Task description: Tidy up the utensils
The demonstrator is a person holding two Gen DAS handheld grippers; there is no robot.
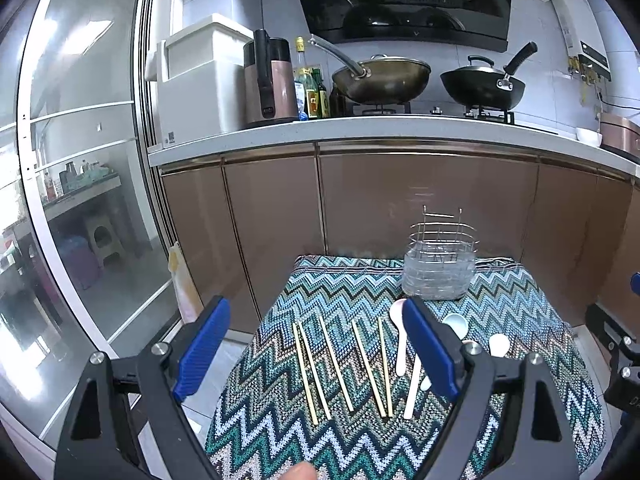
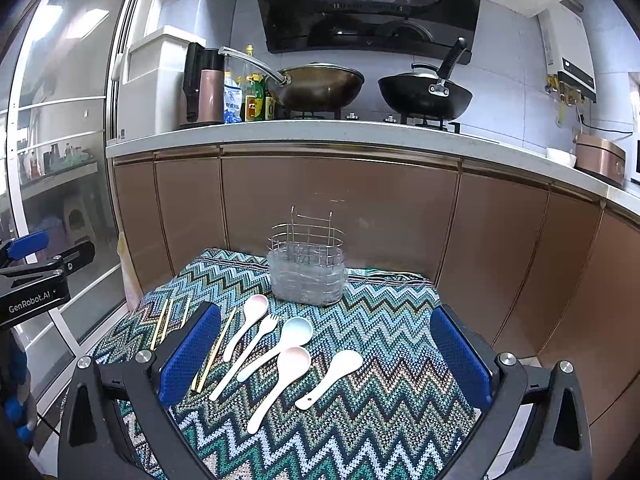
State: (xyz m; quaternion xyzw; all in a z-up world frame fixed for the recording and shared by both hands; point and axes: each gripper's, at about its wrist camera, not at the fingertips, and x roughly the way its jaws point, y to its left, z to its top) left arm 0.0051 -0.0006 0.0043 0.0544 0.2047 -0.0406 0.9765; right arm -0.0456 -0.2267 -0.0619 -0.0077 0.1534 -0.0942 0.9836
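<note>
Chopsticks (image 1: 340,368) and spoons (image 2: 276,360) lie loose in a row on the zigzag-clothed desk (image 2: 380,420), wire caddy (image 2: 307,272) upright behind them, left gripper (image 1: 316,352) and right gripper (image 2: 326,360) both spread wide, holding nothing.

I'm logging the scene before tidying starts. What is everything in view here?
Chopsticks: five, pale wood, left part of the cloth.
Spoons: four, white, pink and pale blue, mid cloth.
Fork: one, white, among the spoons.
Utensil holder: one, wire and clear, far edge of the cloth.
Zigzag cloth: one, teal and white, covering the small table.
Woks: two, on the stove.
Kettle: one, pink and black, on the counter.
Bottles: several, beside the kettle.
Left claw: open.
Right claw: open.
</note>
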